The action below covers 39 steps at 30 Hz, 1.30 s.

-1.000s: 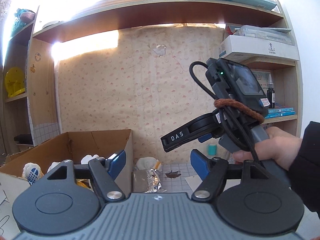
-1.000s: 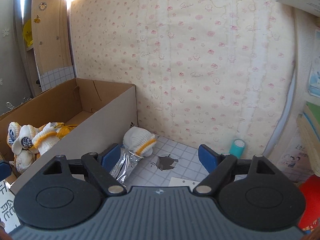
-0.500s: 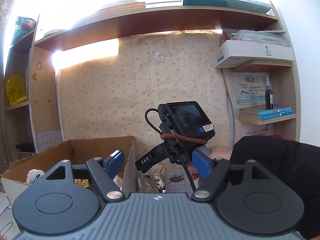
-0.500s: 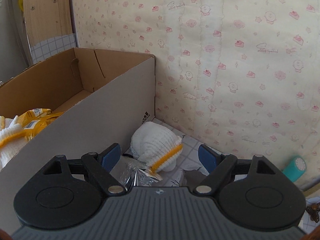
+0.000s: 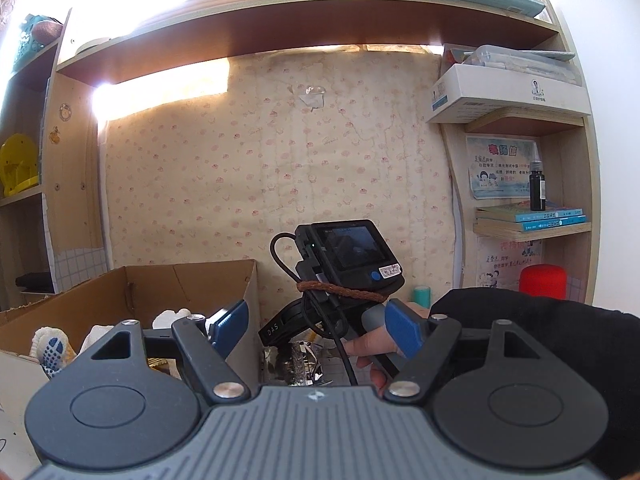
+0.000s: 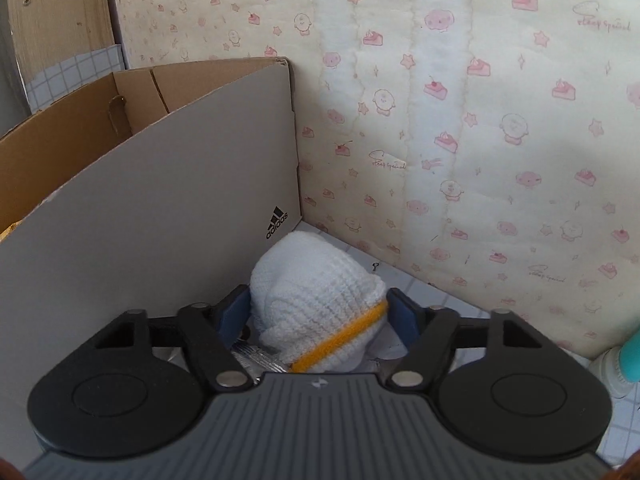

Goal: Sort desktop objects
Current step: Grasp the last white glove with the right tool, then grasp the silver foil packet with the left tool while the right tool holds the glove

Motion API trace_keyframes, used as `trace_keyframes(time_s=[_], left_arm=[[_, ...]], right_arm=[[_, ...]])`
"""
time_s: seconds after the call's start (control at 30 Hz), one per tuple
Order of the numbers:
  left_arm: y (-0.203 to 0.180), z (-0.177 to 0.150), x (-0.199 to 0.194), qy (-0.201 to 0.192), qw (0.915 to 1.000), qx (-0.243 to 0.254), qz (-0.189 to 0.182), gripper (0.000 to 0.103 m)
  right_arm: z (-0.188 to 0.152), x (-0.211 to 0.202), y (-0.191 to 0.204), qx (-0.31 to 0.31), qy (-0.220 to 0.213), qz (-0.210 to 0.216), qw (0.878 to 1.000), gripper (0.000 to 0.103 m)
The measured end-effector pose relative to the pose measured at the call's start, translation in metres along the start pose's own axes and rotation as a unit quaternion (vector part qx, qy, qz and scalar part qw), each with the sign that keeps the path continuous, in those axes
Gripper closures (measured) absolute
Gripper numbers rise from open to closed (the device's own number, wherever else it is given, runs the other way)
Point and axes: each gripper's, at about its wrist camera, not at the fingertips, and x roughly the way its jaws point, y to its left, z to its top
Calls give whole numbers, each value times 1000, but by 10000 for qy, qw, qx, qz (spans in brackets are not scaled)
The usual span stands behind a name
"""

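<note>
The right tool [image 6: 320, 314] points steeply down at the desk [image 6: 452, 300], and its jaws are closing around a rolled white knit glove [image 6: 316, 304] with a yellow cuff band. The glove sits between the two blue pads [image 6: 234, 314]; both pads look to be at its sides, though whether they already press it cannot be told for sure. The glove lies on the tiled desk top in the corner, just beside the grey wall of a cardboard box [image 6: 160, 216] at its 9 o'clock, with the patterned wallpaper [image 6: 460, 120] at its 12 to 2 o'clock. A crinkled silver foil wrapper [image 6: 256, 360] lies under the glove at its 7 o'clock. A teal bottle [image 6: 630, 356] stands at the view's 4 o'clock edge.

The left tool [image 5: 316, 332] is held nearly level, about halfway open, with nothing between its pads. In its view the right hand [image 5: 372, 346], in a black sleeve [image 5: 532, 332], grips the handle of the other tool at 5 o'clock from centre, beside the box. More white gloves [image 5: 52, 348] lie inside the box at 8 o'clock.
</note>
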Motion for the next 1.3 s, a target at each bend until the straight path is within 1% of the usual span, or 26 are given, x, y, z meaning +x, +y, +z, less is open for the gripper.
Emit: trace_keyframes(time_s=[0.1,0.17,0.23,0.3,0.37,0.43,0.47,0.5,0.57,0.63,0.67,0.7,0.73,0.77,0.8,0.83,0.87,0.93,1.0,1.07,1.13,1.2,1.23,1.27,1.3], left_arm=[[-4,1,4,14,10000,-11,-55,24],[-9,1,9,19,10000,-8,-97,24],[-15,0,16,55,10000,-1,-36,24],[-17,-1,24,124,9998,-139,3,24],[-18,-2,34,263,9993,-278,45,24],[-19,-3,42,312,9986,-413,95,24],[-20,-3,47,371,9983,-435,132,20],[-20,-3,50,360,9981,-497,91,14],[-22,-2,53,323,9981,-531,1,6],[-22,-1,52,307,9974,-597,-244,5],[-23,-1,49,320,9969,-614,-378,8],[-22,0,46,341,9958,-661,-532,18],[-18,3,40,363,9926,-844,-793,25],[-15,6,33,322,9898,-990,-971,32],[-13,9,27,218,9890,-1004,-1064,30],[-13,11,21,124,9896,-950,-1073,28],[-15,15,17,64,9911,-888,-992,25],[-16,18,14,-48,9913,-891,-970,24],[-20,18,18,-29,9948,-795,-634,20],[-19,16,28,175,9960,-766,-426,18],[-14,14,45,448,9949,-891,-169,18],[-5,13,51,423,9917,-1214,55,17],[-6,13,57,507,9915,-1189,154,16],[-11,14,69,748,9922,-970,241,17],[-15,12,76,809,9926,-860,293,17]], right_arm=[[-1,-5,0,8,-85,24,10000,43],[-1,-11,-2,-28,-158,-49,9999,44],[-1,-17,-5,-13,-198,-79,9998,45],[-1,-24,-9,-44,-265,-132,9996,45],[-1,-34,-15,-16,-360,-99,9993,45],[-1,-42,-22,5,-393,-109,9992,45],[-1,-46,-25,12,-429,-102,9990,45],[-2,-51,-28,12,-467,-158,9988,45],[-3,-59,-34,52,-506,-313,9982,45],[-6,-70,-42,39,-555,-376,9977,45],[-8,-75,-46,41,-610,-448,9971,45],[-10,-79,-49,19,-639,-481,9968,45],[-13,-83,-53,18,-641,-458,9969,45],[-13,-84,-57,67,-661,-467,9967,45],[-15,-84,-63,148,-667,-553,9961,45],[-17,-83,-71,246,-618,-632,9958,45],[-21,-83,-77,330,-613,-607,9957,45],[-26,-85,-80,454,-682,-533,9952,45],[-30,-91,-80,433,-762,-581,9945,45],[-33,-99,-80,431,-782,-667,9938,45],[-38,-113,-84,447,-881,-800,9919,45],[-43,-127,-91,514,-970,-936,9895,44],[-46,-132,-94,534,-996,-967,9889,44],[-49,-137,-96,459,-978,-902,9900,43],[-53,-141,-95,446,-971,-896,9902,43]])
